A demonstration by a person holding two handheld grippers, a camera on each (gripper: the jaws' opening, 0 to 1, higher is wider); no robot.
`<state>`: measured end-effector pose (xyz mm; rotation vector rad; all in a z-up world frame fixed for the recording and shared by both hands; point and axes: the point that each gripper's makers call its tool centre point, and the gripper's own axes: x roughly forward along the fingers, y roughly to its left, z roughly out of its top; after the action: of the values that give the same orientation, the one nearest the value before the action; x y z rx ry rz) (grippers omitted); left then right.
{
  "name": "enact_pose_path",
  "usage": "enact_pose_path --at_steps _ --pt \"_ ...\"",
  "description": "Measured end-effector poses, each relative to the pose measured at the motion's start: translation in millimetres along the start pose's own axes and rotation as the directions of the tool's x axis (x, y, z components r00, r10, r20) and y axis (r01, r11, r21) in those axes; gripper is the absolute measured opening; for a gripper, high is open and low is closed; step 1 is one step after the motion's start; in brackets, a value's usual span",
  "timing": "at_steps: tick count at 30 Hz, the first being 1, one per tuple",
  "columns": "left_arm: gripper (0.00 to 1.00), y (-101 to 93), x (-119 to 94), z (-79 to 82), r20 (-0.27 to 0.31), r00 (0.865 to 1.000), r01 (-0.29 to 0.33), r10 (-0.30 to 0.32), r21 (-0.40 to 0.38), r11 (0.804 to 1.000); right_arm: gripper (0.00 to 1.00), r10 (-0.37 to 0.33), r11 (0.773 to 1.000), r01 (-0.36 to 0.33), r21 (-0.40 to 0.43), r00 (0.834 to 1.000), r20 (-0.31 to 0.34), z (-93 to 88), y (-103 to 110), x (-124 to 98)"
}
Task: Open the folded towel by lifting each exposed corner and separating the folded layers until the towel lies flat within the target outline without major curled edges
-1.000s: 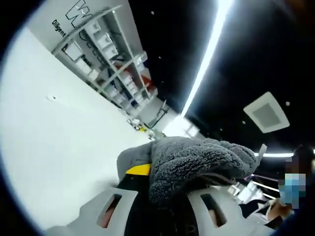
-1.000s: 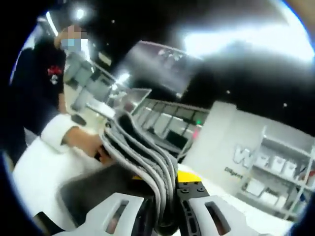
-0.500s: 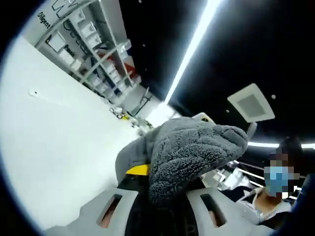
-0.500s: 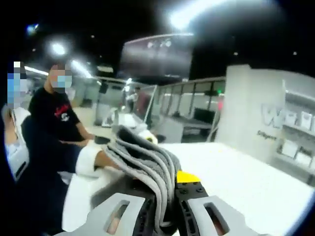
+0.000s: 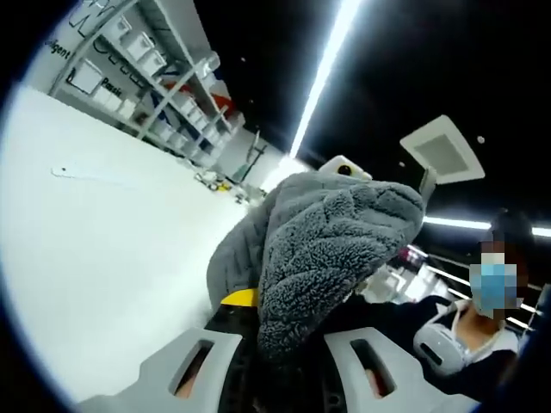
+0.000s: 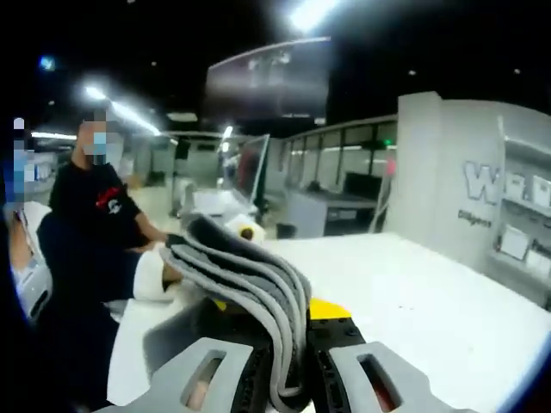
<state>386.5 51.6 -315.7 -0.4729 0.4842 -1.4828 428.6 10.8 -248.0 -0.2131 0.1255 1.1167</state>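
a white table (image 5: pixel 95 258) is filling the left half of the left gripper view and is stretching away to the right in the right gripper view, with shelving (image 5: pixel 146 77) holding white boxes standing behind it against a pale wall. a long ceiling light (image 5: pixel 323 73) is running across the dark ceiling. a person in a black shirt (image 6: pixel 90 215) is sitting beyond the table in the right gripper view.

the grey towel (image 5: pixel 331 245) is hanging in the air above the table, held up at two places. in the left gripper view the left gripper (image 5: pixel 288 366) is pinching a thick fluffy bunch of it, and the cloth is bulging up and over the jaws. in the right gripper view the right gripper (image 6: pixel 288 374) is clamping several stacked edges of the towel, which are fanning out to the left in ridged layers. a yellow tab (image 6: pixel 327 308) is sitting just beside the cloth on that gripper's jaw.
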Motion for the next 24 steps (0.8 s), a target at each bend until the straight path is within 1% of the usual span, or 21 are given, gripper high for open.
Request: enact_pose_path --at_steps 1,3,4,5,6,7,8,9,10,11,12,13,15,16,18,19,20,22,23,24 --pt "0.12 5.8 0 1.7 0.013 1.000 -0.025 0.025 0.002 1.000 0.04 -0.010 1.000 0.010 -0.001 1.000 0.017 -2.8 -2 1" --pt "0.12 19.1 0 6.7 0.074 0.993 -0.096 0.095 0.009 0.995 0.04 -0.044 0.999 0.045 -0.006 0.998 0.047 -5.4 -10 2" --pt "0.14 20.4 1 8.6 0.098 0.990 -0.104 0.102 0.012 0.995 0.04 -0.067 0.997 0.070 -0.041 0.994 0.084 -3.6 -15 3" --pt "0.15 22.9 0 14.9 0.151 0.982 -0.123 0.116 0.038 0.992 0.04 -0.077 0.995 0.083 -0.056 0.991 0.113 -2.5 -18 4" --pt "0.15 27.2 -5 21.5 0.181 0.975 -0.140 0.127 0.061 0.988 0.04 -0.085 0.994 0.094 -0.055 0.985 0.149 -2.6 -21 6" --pt "0.15 29.2 -7 23.3 0.192 0.971 -0.157 0.140 0.075 0.985 0.04 -0.083 0.995 0.090 -0.039 0.986 0.144 -8.2 -23 9" --pt "0.16 34.2 -11 26.4 0.202 0.965 -0.190 0.167 0.105 0.976 0.04 -0.092 0.995 0.095 -0.020 0.987 0.129 -12.8 -26 12" --pt "0.18 38.8 -14 28.9 0.216 0.956 -0.232 0.197 0.153 0.961 0.04 -0.102 0.994 0.104 -0.012 0.988 0.114 -16.8 -30 13" --pt "0.19 45.3 -18 34.0 0.236 0.944 -0.282 0.231 0.211 0.936 0.04 -0.111 0.994 0.113 -0.006 0.987 0.112 -19.2 -31 14" --pt "0.20 49.5 -21 38.1 0.264 0.929 -0.330 0.258 0.279 0.902 0.04 -0.119 0.993 0.120 0.002 0.987 0.111 -20.7 -31 15" --pt "0.22 54.9 -26 45.7 0.298 0.912 -0.376 0.283 0.327 0.867 0.04 -0.126 0.992 0.126 0.011 0.986 0.110 -22.2 -31 15" --pt "0.22 57.4 -29 49.4 0.318 0.899 -0.405 0.301 0.343 0.847 0.04 -0.144 0.990 0.143 0.021 0.985 0.094 -24.7 -33 15" --pt "0.23 58.1 -30 49.3 0.308 0.903 -0.396 0.299 0.326 0.859 0.04 -0.165 0.986 0.164 0.026 0.983 0.085 -27.2 -34 16" --pt "0.24 59.6 -31 50.5 0.311 0.901 -0.401 0.304 0.322 0.858 0.04 -0.169 0.986 0.167 0.030 0.982 0.085 -28.4 -34 16" --pt "0.29 70.0 -39 56.8 0.333 0.876 -0.457 0.348 0.345 0.820 0.04 -0.182 0.983 0.178 0.049 0.980 0.076 -31.9 -35 18" --pt "0.30 73.4 -41 58.1 0.335 0.869 -0.476 0.365 0.358 0.803 0.04 -0.188 0.981 0.184 0.059 0.980 0.066 -34.7 -36 19" --pt "0.31 74.7 -42 58.5 0.333 0.867 -0.481 0.371 0.362 0.798 0.04 -0.193 0.980 0.189 0.063 0.979 0.063 -35.9 -37 20" --pt "0.30 74.8 -42 59.0 0.331 0.871 -0.472 0.362 0.367 0.802 0.04 -0.209 0.976 0.205 0.071 0.976 0.060 -39.1 -39 21" --pt "0.30 75.2 -43 59.9 0.328 0.875 -0.464 0.356 0.362 0.809 0.04 -0.221 0.973 0.216 0.077 0.973 0.065 -41.3 -40 23" --pt "0.30 76.9 -44 60.8 0.326 0.876 -0.460 0.354 0.352 0.815 0.04 -0.230 0.971 0.225 0.076 0.971 0.070 -43.4 -41 24"
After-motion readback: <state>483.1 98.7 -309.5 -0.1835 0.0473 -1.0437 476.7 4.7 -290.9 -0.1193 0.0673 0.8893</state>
